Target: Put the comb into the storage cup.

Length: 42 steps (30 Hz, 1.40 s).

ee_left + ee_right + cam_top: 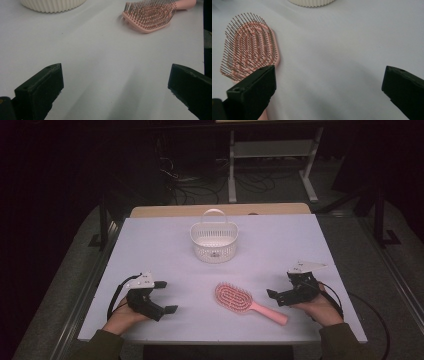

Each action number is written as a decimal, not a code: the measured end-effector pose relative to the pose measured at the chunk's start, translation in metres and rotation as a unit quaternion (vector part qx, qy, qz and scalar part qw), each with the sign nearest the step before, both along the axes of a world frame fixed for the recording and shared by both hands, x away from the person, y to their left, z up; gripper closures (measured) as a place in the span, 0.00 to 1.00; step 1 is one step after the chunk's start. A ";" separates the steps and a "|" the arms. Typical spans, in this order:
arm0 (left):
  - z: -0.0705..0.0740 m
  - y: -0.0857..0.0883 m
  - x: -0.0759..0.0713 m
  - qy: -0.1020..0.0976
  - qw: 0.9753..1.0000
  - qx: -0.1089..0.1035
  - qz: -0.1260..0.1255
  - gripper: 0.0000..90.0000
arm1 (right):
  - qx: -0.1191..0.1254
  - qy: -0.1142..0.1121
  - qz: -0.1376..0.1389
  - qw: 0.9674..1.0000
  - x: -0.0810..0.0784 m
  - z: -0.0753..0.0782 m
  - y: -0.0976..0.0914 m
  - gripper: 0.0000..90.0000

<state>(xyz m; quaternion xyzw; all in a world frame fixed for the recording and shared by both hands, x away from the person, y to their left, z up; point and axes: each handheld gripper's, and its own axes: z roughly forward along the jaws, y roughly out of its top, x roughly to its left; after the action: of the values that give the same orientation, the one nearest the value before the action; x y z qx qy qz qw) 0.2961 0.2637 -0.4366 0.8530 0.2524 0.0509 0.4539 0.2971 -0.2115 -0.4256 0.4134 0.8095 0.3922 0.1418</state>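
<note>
A pink hairbrush is seen lying bristles-up on the white table, on the near side of the white basket and well apart from it, its handle pointed toward the right gripper.

Right gripper: jaws spread wide, nothing between them. In the right gripper view the brush head is found beside the left jaw, not between the jaws; the handle is cut off at the bottom edge, so contact with that jaw cannot be settled.

Left gripper: jaws likewise spread and empty, resting well to the left of the brush.

Step judged: approach to the brush, before any grasp. The next move probably calls for the right gripper to be brought over the handle, closed on it, and the brush carried to the basket.

The basket's interior is hard to make out; only its ribbed base is shown in the gripper views.
</note>
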 end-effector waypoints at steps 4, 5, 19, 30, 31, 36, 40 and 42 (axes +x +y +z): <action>0.000 0.000 0.000 0.000 1.000 0.000 0.000 0.00 | 0.002 0.000 0.002 1.000 0.000 0.000 -0.001 0.00; 0.000 0.000 0.000 0.000 1.000 0.001 0.000 0.00 | 0.002 -0.001 0.003 1.000 0.000 0.000 -0.001 0.00; 0.000 0.001 0.000 -0.001 1.000 0.000 0.000 0.00 | 0.012 0.003 0.014 1.000 -0.002 0.005 -0.002 0.00; 0.000 0.001 0.000 -0.002 1.000 -0.001 0.000 0.00 | 0.024 -0.005 0.028 0.999 -0.006 0.011 0.004 0.00; 0.000 0.001 0.000 -0.002 1.000 -0.002 0.000 0.00 | 0.023 -0.005 0.029 0.999 -0.006 0.012 0.004 0.00; 0.000 0.001 0.000 0.000 1.000 -0.002 0.001 0.00 | 0.023 -0.007 0.038 0.999 -0.008 0.012 0.008 0.00; 0.000 0.001 0.001 0.002 1.000 -0.002 0.002 0.00 | 0.025 -0.007 0.043 0.999 -0.009 0.014 0.011 0.00; 0.000 0.001 0.001 0.000 1.000 -0.003 0.003 0.00 | 0.025 -0.008 0.045 0.999 -0.009 0.014 0.012 0.00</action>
<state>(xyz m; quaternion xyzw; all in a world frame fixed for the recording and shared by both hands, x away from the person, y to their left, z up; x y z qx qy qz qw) 0.2966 0.2650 -0.4366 0.8511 0.2548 0.0512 0.4562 0.2878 -0.1993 -0.4113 0.3763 0.8163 0.4215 0.1202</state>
